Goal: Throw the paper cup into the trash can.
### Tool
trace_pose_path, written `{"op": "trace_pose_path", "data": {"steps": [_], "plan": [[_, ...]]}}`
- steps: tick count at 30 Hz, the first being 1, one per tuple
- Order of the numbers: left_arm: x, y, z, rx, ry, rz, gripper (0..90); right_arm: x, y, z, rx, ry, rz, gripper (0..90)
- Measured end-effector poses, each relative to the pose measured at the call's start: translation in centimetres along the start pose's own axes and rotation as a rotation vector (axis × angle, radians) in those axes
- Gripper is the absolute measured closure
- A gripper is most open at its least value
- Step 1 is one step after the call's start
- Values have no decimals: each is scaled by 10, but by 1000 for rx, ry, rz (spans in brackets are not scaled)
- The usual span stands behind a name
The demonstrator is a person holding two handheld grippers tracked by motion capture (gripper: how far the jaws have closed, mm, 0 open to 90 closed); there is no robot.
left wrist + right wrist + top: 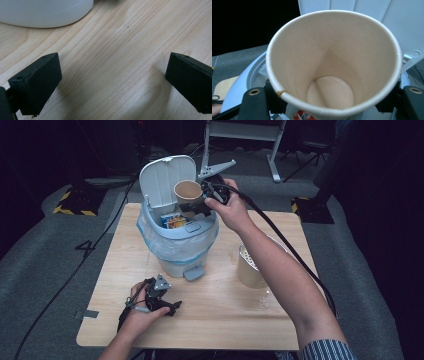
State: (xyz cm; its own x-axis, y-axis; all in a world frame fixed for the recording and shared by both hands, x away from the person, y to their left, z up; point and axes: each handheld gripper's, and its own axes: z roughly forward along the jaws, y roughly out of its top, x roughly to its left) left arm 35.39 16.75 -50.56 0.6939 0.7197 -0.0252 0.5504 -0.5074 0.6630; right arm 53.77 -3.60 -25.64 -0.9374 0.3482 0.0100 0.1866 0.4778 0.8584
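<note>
We held the paper cup point(332, 67) between our right gripper's point(332, 100) fingers point(254, 105) over the open bin point(175, 240), which contained a colourful carton point(175, 221).

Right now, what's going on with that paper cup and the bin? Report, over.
Right claw shut on paper cup, above open bin. Left claw open, empty, on table. Lid up; nothing in the way.

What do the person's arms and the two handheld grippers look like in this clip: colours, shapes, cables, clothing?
Both grippers are black. The left gripper carries a grey three-cornered plate on top and has blocky black jaws. The right gripper also bears a grey plate, and a thick black cable trails from it. The forearms are bare; a blue-and-white striped sleeve shows on the right arm.
</note>
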Motion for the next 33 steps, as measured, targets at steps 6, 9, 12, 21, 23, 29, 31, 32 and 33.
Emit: {"op": "trace_pose_path", "data": {"steps": [6, 9, 12, 21, 23, 29, 31, 32, 33], "plan": [[1, 2, 2, -1, 1, 3, 4, 0, -1, 8, 31, 23, 9, 197], [1, 2, 2, -2, 1, 3, 3, 4, -4, 13, 9, -8, 3, 177], [1, 2, 2, 0, 1, 4, 4, 8, -4, 10, -2, -40, -9, 161], [1, 2, 2, 2, 3, 7, 4, 17, -2, -18, -13, -52, -119, 156], [1, 2, 2, 2, 3, 7, 4, 18, -3, -26, -15, -49, -120, 156], [1, 2, 2, 2, 2, 5, 4, 19, -8, -55, -29, -68, -111, 168], [1, 2, 2, 2, 2, 5, 4, 19, -12, -67, -46, -59, -96, 175], [1, 2, 2, 2, 5, 7, 4, 19, -14, -71, -49, -60, -96, 181], [1, 2, 2, 4, 2, 4, 4, 19, -17, -76, -55, -67, -98, 184]]}}
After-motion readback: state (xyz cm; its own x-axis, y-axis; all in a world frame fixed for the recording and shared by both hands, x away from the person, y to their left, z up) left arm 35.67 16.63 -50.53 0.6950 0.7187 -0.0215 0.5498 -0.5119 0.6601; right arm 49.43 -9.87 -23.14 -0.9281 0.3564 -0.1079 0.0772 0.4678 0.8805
